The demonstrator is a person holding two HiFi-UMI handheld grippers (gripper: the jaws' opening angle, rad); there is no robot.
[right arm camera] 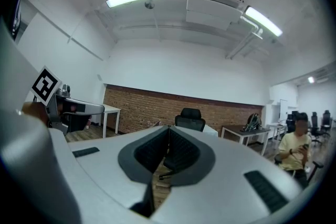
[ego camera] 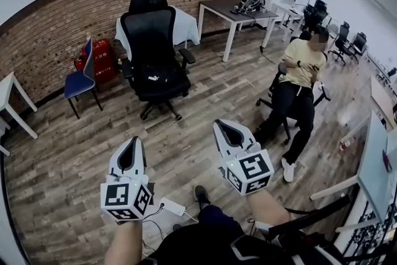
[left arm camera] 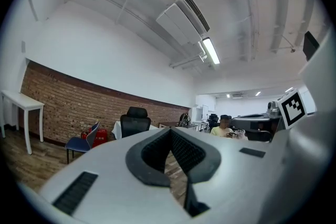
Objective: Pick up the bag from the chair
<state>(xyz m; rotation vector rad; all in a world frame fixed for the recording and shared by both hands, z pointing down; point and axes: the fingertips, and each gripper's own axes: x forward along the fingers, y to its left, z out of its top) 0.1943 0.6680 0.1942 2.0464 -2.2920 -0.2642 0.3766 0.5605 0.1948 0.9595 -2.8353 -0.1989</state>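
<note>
- Nearest, two grippers held level over the wooden floor: left gripper [ego camera: 134, 141] and right gripper [ego camera: 219, 124], jaws of each closed tip to tip, nothing between them.
- Beyond, one black office chair [ego camera: 149, 34]; on its seat one black bag [ego camera: 155, 79], white logo facing out, well apart from both grippers.
- To the right, one seated person [ego camera: 299, 80].
- Near the brick wall, one blue chair [ego camera: 80, 80].
- Farthest, one backpack [ego camera: 251, 0] on a worktop [ego camera: 217, 8].

A: Where is the head camera sitting?
B: Above and behind the left tool [ego camera: 135, 141] and right tool [ego camera: 218, 124], looking steeply down.
A: Tool cameras?
B: Riding behind their jaws, facing level; all are sharing the office chair [ego camera: 149, 34] ahead.
</note>
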